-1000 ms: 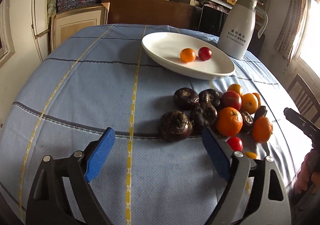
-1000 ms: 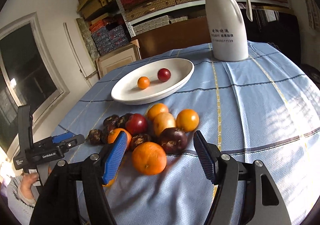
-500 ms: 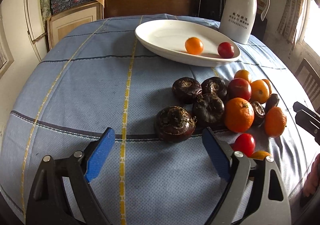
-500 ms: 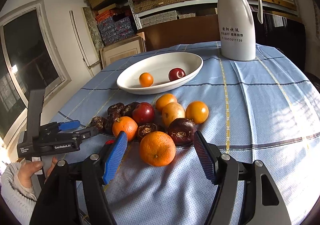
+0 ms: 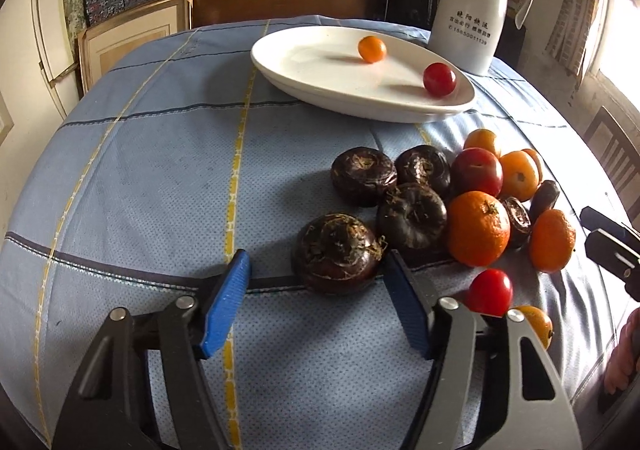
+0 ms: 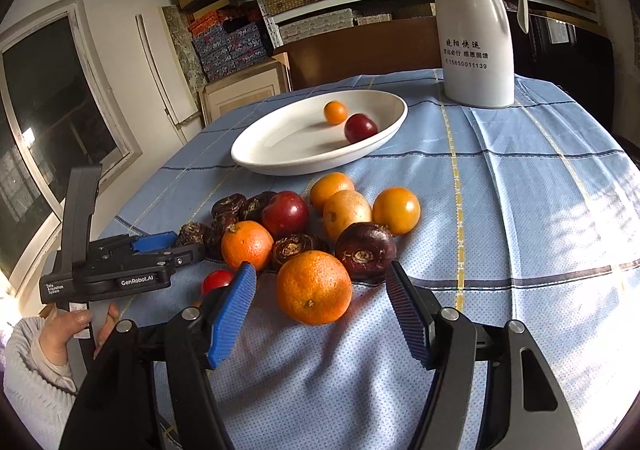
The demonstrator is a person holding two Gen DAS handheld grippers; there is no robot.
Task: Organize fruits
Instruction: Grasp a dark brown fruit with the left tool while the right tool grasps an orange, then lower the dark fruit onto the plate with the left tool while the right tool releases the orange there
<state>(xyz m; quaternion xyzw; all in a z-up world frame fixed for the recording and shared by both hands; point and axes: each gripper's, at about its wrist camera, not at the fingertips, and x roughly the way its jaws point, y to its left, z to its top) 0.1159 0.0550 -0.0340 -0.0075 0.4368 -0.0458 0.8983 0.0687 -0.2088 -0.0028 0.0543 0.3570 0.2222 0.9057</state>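
- My left gripper has just been closing; its blue pads now flank the nearest dark water chestnut, the right pad just beside it, with no grip yet.
- My right gripper stands half open around a big orange, both pads clear of it.
- The fruit pile sits on the blue cloth.
- The white plate behind holds 2 small fruits.

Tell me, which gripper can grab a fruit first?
Probably the left gripper: its jaws have just been closing and already flank the dark water chestnut. The right gripper is open around the mandarin, not touching.
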